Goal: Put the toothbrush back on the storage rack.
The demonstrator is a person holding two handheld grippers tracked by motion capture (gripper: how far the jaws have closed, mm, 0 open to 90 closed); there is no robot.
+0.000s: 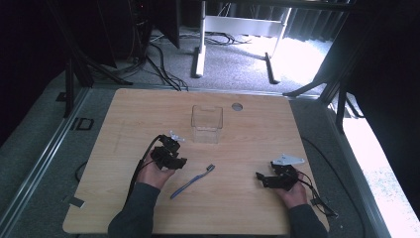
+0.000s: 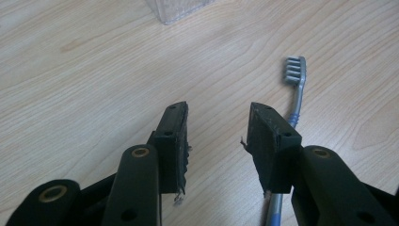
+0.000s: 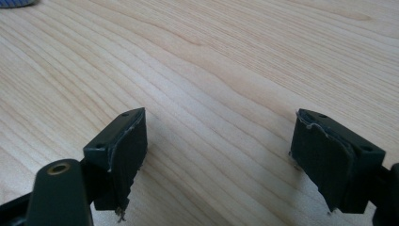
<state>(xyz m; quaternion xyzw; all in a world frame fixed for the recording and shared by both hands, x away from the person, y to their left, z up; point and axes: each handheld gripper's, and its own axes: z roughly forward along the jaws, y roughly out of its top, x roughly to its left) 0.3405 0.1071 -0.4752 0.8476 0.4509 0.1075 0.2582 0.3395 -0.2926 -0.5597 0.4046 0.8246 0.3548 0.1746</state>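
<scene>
Lying between two grippers: one toothbrush [image 1: 192, 182], one clear box [image 1: 206, 123].

In the left gripper view the toothbrush [image 2: 295, 101] handle passes behind the right-hand jaw of the left gripper [image 2: 219, 141], so its middle is hidden, and the bottom edge cuts off its near end. The clear plastic container [image 2: 176, 9] is cropped by the top edge, leaving a lower corner. In the right gripper view a pale object [image 3: 16, 3] at the far left corner is cropped beyond recognition.
</scene>
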